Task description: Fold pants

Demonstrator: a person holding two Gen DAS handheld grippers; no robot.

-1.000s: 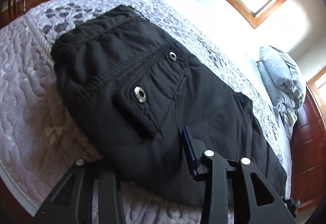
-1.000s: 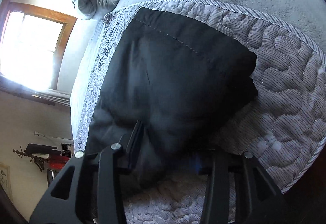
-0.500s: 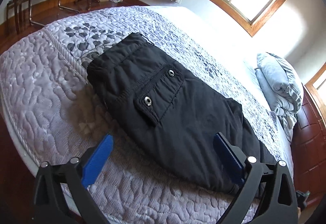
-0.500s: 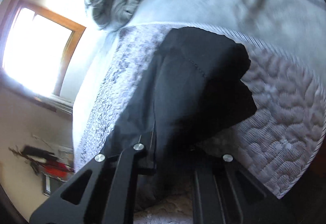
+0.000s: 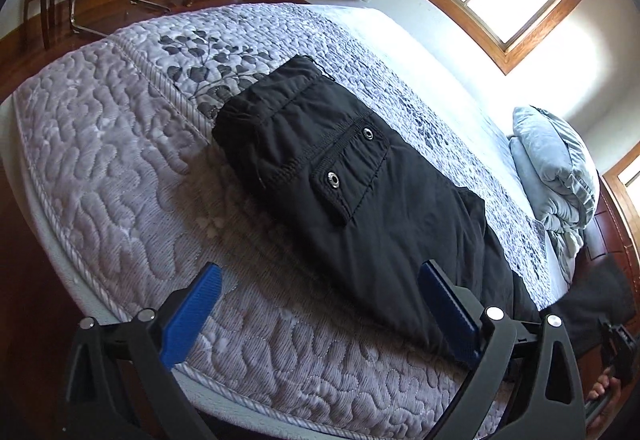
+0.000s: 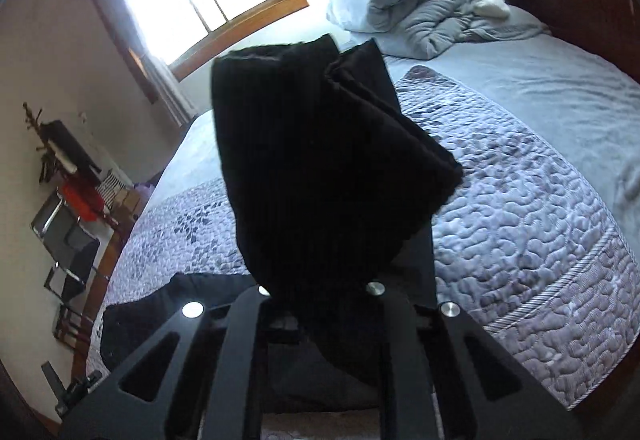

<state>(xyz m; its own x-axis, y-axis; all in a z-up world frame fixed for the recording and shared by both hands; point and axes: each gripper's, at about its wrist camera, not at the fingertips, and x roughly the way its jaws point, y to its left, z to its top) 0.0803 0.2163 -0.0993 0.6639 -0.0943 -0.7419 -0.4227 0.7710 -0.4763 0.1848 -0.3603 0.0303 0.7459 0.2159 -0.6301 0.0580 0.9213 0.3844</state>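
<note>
my right hand-held gripper (image 6: pixel 316 304) pinches the soft, floppy pants (image 6: pixel 320 160) at their leg end toward 12 o'clock, my left hand-held gripper (image 5: pixel 320 304) stands wide.

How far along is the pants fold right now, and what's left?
Done: the pants lie folded lengthwise on the bed, waist end flat with the pocket up. In hand: the right tongs are shut on the leg end and hold it above the quilt; the left tongs are open, gripping nothing. Left: probably lay the leg end over the waist and smooth it.
</note>
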